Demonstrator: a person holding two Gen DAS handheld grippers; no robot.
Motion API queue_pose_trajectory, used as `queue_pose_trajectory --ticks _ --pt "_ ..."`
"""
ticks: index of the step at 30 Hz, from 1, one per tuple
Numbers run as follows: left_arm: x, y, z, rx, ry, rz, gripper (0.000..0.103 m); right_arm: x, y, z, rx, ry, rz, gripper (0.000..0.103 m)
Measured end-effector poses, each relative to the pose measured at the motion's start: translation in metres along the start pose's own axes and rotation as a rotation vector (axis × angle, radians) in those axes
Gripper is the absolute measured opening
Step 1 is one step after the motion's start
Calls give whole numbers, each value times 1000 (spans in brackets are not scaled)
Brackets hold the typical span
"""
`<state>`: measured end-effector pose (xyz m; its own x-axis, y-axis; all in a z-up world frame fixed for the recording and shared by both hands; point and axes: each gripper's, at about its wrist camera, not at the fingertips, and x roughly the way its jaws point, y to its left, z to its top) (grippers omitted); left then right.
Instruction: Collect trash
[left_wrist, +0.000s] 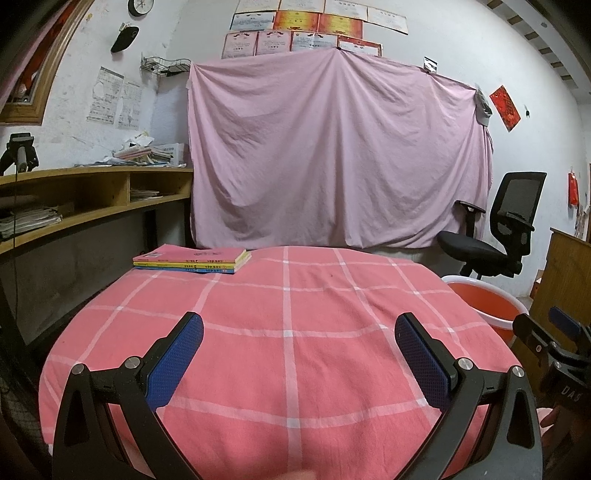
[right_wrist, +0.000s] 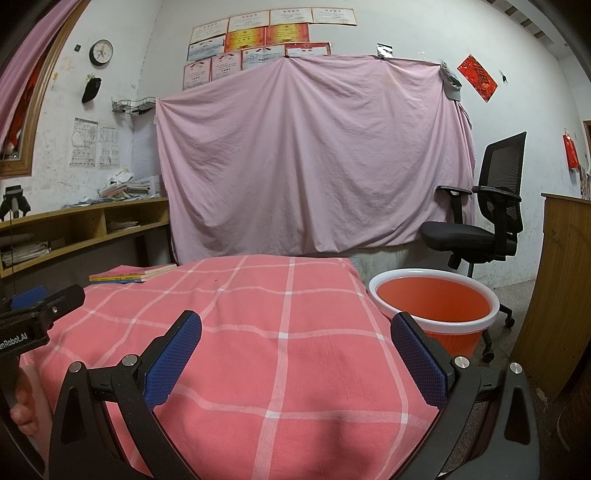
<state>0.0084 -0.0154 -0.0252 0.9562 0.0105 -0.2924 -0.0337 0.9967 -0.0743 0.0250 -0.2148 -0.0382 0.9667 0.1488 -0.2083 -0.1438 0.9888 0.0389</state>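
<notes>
While both grippers are held above the pink checked cloth-covered table (left_wrist: 288, 332), no trash is seen on its surface in either view, so its position, heading and long axis cannot be reported. The left gripper (left_wrist: 299, 354) is spread wide with nothing between its blue pads; the right gripper (right_wrist: 295, 354) is likewise spread and empty. The orange plastic bin with a white rim (right_wrist: 432, 306) stands on the floor just beside the table's right edge. A stack of thin pink and yellow books (left_wrist: 192, 260) lies at the far left corner. The step is judged either unstarted or finished; a search for remaining litter would be required next.
</notes>
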Motion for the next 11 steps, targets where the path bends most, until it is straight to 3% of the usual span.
queue_pose_trajectory --ticks 11 --pt "-1 -2 -1 4 -1 3 102 2 2 -3 -9 6 5 103"
